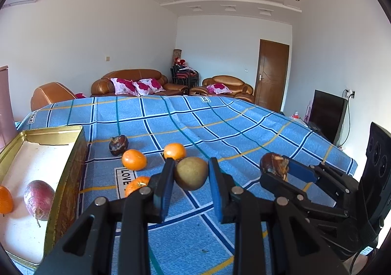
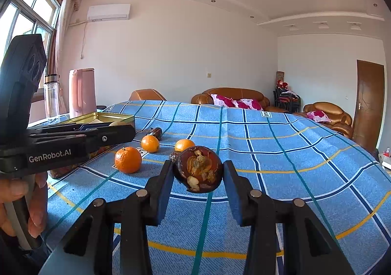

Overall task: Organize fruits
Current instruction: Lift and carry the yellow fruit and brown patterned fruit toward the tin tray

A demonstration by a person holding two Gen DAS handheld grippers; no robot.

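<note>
My left gripper is shut on a round green-brown fruit and holds it above the blue checked cloth. My right gripper is shut on a dark brown mangosteen, held above the cloth; it also shows in the left wrist view. Three oranges and another dark mangosteen lie on the cloth. A gold tin box at the left holds a purple-red fruit and an orange.
The blue checked cloth covers the table. A pink kettle and a clear bottle stand at the far left behind the tin. Sofas, a door and a TV are beyond the table.
</note>
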